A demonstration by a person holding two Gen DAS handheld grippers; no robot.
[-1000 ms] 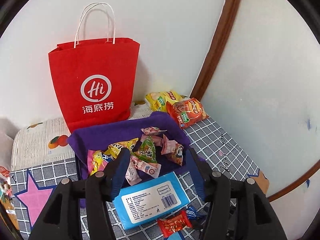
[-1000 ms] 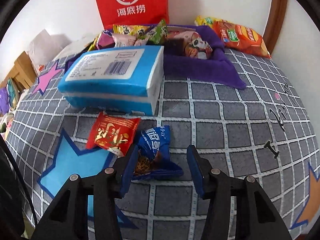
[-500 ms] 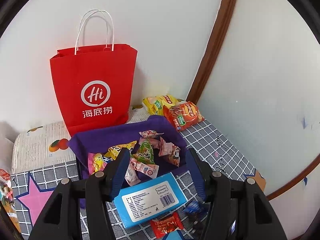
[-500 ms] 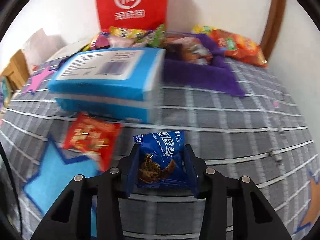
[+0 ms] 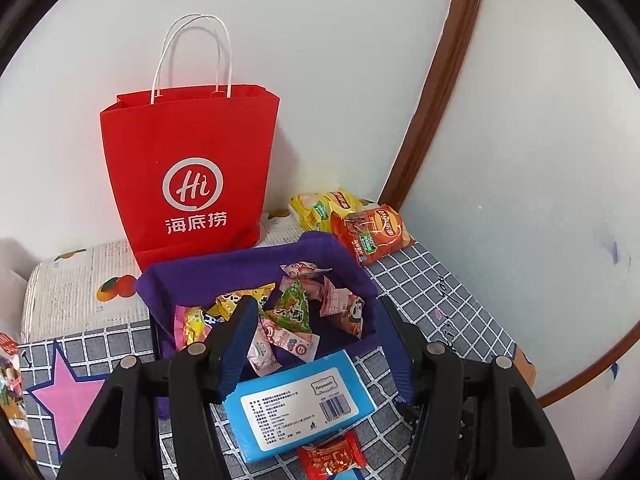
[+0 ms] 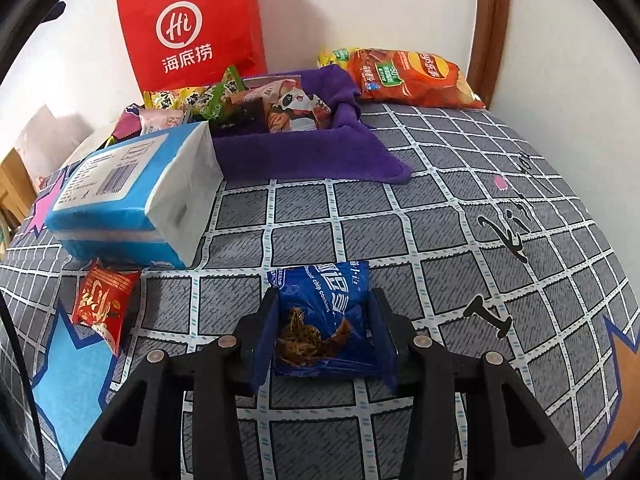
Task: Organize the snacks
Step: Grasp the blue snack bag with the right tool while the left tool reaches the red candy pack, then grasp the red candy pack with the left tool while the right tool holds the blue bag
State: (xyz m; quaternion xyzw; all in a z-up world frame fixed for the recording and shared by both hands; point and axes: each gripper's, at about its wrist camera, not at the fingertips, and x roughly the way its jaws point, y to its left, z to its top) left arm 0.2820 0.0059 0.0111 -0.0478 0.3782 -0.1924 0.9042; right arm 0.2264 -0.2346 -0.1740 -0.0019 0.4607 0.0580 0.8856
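Between fingers, right gripper (image 6: pixel 323 332): a blue cookie packet (image 6: pixel 322 312) is being held over the tablecloth, one pad against each side edge, while the jaws are being eased slightly wider.
Left gripper (image 5: pixel 316 350): fingers are being kept apart with nothing between them; it is being held above the purple basket (image 5: pixel 224 276) and the tissue pack.
Surroundings, left of packet: a small red sachet (image 6: pixel 103 304) is seen lying flat on the cloth, apart from the fingers.
Surroundings, ahead-left: a blue tissue pack (image 6: pixel 132 196) is seen lying between the red sachet and the basket, its far end just beside the basket's near wall.
Obstruction: the stretch of cloth from the packet to the basket's near wall is being crossed by no object; the tissue pack is standing off to the left.
Basket contents: assorted small wrapped snacks (image 5: pixel 288 312) are seen piled inside, among them green, pink and yellow packets.
Behind basket: a red paper bag (image 5: pixel 188 168) with white handles is standing upright against the wall.
Right of basket: an orange chip bag (image 6: pixel 412 78) and a yellow chip bag (image 5: pixel 320 208) are lying at the far corner.
Surface: a grey grid-patterned tablecloth (image 6: pixel 440 216) with coloured stars is being used.
Room: white walls and a brown wooden trim (image 5: pixel 436 80) are seen at the corner.
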